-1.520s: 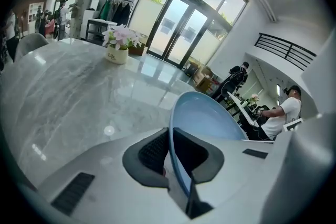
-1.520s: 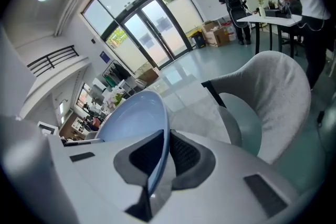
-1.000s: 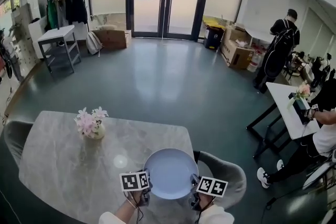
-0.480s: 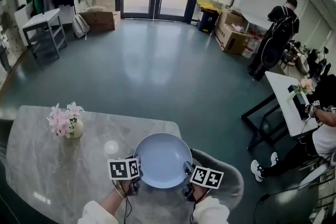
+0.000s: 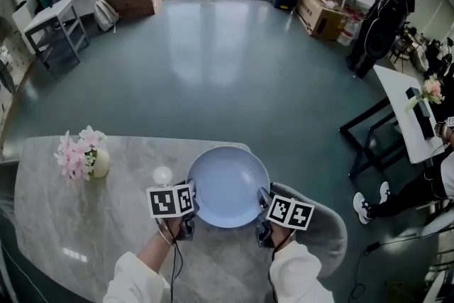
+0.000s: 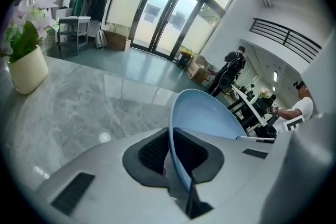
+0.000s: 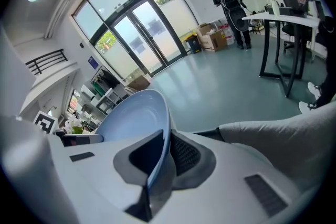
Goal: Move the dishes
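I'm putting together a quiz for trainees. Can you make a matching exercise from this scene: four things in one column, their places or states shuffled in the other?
1. light blue round plate
2. cream vase of pink flowers
3. grey upholstered chair
4. left claw

A. standing on the grey marble table's left part
B. shut on the plate's rim
C. held up by two opposite rims
D. at the table's right end

Pairs: 1-C, 2-A, 3-D, 4-B

One pale blue plate [image 5: 228, 186]; two grippers, the left gripper [image 5: 190, 209] and the right gripper [image 5: 262, 208]; one marble desk [image 5: 85, 223] carrying one vase of pink flowers [image 5: 81, 155]; one grey chair [image 5: 323, 223]; two people clearly seen, one standing person [image 5: 386, 7] and one seated person [image 5: 425, 188].
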A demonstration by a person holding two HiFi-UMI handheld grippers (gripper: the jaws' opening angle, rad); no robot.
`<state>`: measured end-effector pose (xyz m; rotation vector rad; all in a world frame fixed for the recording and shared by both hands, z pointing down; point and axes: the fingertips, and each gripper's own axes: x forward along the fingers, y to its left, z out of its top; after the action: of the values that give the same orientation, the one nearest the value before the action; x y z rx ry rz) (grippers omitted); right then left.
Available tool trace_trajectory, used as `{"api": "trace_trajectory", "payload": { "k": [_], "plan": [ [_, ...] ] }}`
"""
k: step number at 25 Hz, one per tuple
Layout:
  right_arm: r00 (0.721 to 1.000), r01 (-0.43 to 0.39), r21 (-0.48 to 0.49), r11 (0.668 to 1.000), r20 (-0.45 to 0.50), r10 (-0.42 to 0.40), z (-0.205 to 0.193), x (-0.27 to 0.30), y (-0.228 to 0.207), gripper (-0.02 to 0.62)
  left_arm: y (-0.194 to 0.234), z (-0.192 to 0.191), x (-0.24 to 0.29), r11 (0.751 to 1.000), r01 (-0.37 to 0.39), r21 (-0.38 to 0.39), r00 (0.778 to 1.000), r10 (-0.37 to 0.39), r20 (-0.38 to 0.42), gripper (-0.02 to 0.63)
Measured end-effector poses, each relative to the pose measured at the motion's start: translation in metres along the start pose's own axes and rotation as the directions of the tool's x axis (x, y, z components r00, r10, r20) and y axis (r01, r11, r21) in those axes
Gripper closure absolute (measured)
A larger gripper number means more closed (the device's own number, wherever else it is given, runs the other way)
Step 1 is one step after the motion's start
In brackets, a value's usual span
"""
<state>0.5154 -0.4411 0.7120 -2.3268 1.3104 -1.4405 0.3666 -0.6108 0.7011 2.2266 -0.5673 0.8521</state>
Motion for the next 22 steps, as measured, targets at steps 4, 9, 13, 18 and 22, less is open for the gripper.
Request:
{"api": "trace_trajectory", "payload": {
  "k": [4, 9, 13, 18, 22],
  "plan": [
    [1.0, -0.002, -0.009, 1.0, -0.006, 0.002, 0.005, 0.013, 0.006, 0.505, 0.011, 0.01, 0.008, 1.0, -0.013, -0.013, 1.0, 0.013, 0.003, 0.58],
    [1.0, -0.003, -0.02, 1.0, -0.026, 0.002, 0.003, 0.023, 0.01, 0.505, 0.021, 0.009, 0.014, 0.999, -0.02, -0.026, 1.0, 0.02, -0.013, 0.58],
    [0.999, -0.004, -0.021, 1.0, -0.04, 0.003, 0.001, 0.023, 0.01, 0.505, 0.023, 0.006, 0.014, 0.999, -0.025, -0.041, 0.999, 0.024, -0.022, 0.58],
    [0.998, 0.009, -0.042, 0.999, -0.061, -0.011, -0.002, 0.024, 0.011, 0.504, 0.026, 0.002, 0.015, 0.999, -0.031, -0.041, 0.999, 0.03, -0.037, 0.58],
    [0.997, 0.018, -0.064, 0.998, -0.069, -0.022, -0.001, 0.024, 0.01, 0.502, 0.026, -0.001, 0.015, 0.998, -0.043, -0.042, 0.998, 0.042, -0.042, 0.58]
  ]
}}
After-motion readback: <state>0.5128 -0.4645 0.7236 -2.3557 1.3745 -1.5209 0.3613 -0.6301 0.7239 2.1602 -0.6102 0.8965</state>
